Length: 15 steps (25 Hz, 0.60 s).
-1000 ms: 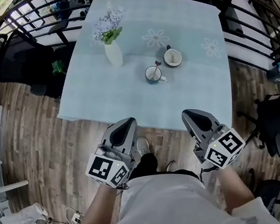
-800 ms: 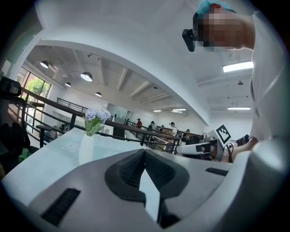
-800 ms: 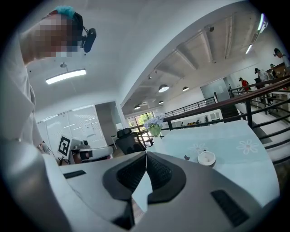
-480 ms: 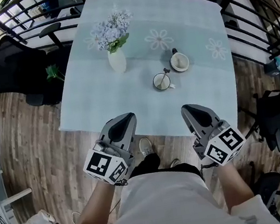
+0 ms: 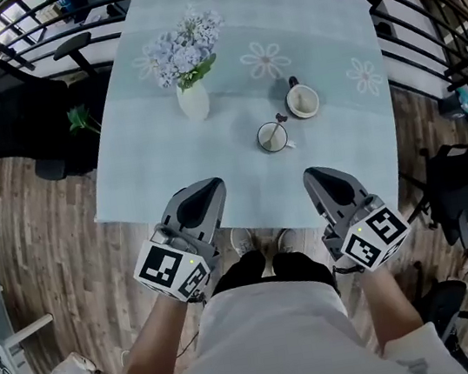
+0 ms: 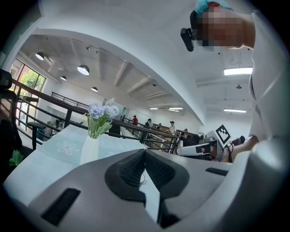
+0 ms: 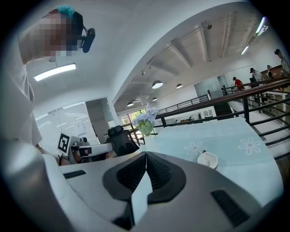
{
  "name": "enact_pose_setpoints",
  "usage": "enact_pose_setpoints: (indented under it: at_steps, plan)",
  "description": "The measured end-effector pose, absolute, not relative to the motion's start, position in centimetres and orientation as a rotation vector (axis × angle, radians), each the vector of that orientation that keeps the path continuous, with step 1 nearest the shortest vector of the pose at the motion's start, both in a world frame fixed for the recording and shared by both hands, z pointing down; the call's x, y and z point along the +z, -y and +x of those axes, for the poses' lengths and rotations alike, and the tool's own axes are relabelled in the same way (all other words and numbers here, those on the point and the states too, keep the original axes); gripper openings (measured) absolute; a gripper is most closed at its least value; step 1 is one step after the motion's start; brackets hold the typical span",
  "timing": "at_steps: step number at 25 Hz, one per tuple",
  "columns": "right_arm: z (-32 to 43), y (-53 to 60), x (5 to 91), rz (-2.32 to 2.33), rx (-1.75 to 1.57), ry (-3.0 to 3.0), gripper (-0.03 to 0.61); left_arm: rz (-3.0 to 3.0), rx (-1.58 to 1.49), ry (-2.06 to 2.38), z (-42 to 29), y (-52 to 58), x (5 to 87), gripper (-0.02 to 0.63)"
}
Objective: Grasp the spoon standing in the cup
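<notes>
Print: the only marks I can find are the black-and-white square codes on the cubes of my left gripper (image 5: pixel 203 188) and right gripper (image 5: pixel 320 175). They are patterns, not letters. Any label on the cup (image 5: pixel 264 142) is too small to tell. The table (image 5: pixel 154 185) wears a pale blue cloth printed with white daisies.

Spoon (image 5: pixel 277 126): a thin, pale piece with its bowl end down inside the cup. The handle leans out over the rim toward the far right.

Cup: small and round, with a dark rim and a white inside. A stub of a handle sticks out on its near-right side. It sits on the cloth right of the table's middle, ahead of me and between my two grippers, nearer the right one.

Second cup (image 5: pixel 302 102): white, just beyond the first and to its right, not touching it.

Vase (image 5: pixel 193 102): white, holding lilac-blue flowers, well apart to the far left.

Left gripper: clenched, ribbed pads meeting, nothing between them.

Right gripper: also clenched and empty.

Both tips sit at the table's near edge, well short of the cup.
</notes>
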State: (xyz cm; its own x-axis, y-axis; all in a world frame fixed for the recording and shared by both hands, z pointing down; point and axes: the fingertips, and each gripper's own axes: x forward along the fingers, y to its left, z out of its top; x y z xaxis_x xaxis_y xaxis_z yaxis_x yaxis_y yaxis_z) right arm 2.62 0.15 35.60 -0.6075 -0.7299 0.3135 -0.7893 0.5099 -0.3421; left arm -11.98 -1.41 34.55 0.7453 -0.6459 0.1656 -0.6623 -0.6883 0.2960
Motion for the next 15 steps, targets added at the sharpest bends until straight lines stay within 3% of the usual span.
enact_pose_setpoints:
  at_steps: [15]
  plan:
    - [5.0,5.3,38.3,1.171,0.707,2.666,0.021,2.490,0.134,1.165,-9.5,3.3,37.9,0.018]
